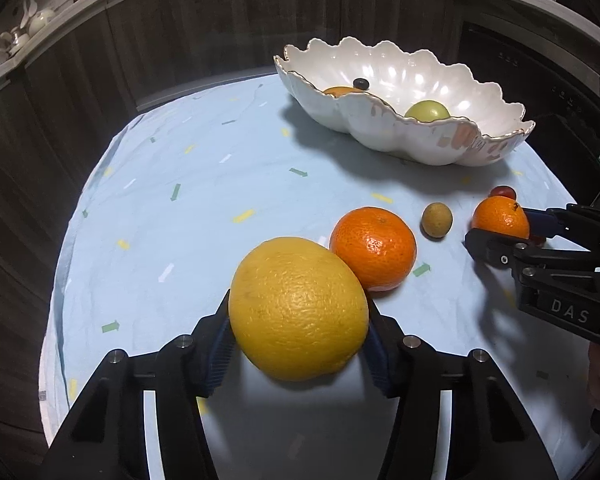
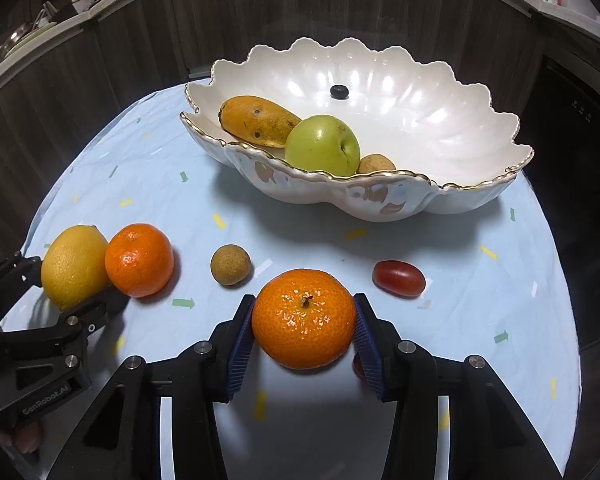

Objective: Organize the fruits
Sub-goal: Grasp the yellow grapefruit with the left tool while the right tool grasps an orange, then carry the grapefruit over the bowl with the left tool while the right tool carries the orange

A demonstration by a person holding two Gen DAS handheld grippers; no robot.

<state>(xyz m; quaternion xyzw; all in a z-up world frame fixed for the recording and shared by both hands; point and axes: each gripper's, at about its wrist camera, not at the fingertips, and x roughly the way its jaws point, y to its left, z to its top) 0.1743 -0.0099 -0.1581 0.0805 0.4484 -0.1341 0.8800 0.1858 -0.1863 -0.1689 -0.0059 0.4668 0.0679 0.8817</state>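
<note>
My left gripper (image 1: 298,332) is shut on a large yellow citrus (image 1: 298,308), also seen in the right wrist view (image 2: 74,266). A tangerine (image 1: 374,248) lies touching it on the cloth. My right gripper (image 2: 304,330) is shut on a small tangerine (image 2: 304,318), which also shows in the left wrist view (image 1: 500,216). A white scalloped bowl (image 2: 480,152) at the back holds a mango (image 2: 256,120), a green apple (image 2: 322,146), a small brown fruit (image 2: 376,164) and a blueberry (image 2: 339,91).
A brown longan (image 2: 231,265) and a red cherry tomato (image 2: 399,279) lie on the light blue tablecloth (image 2: 160,184) between the grippers and the bowl. Another red piece peeks out beside my right finger (image 2: 359,366). Dark cabinets ring the round table.
</note>
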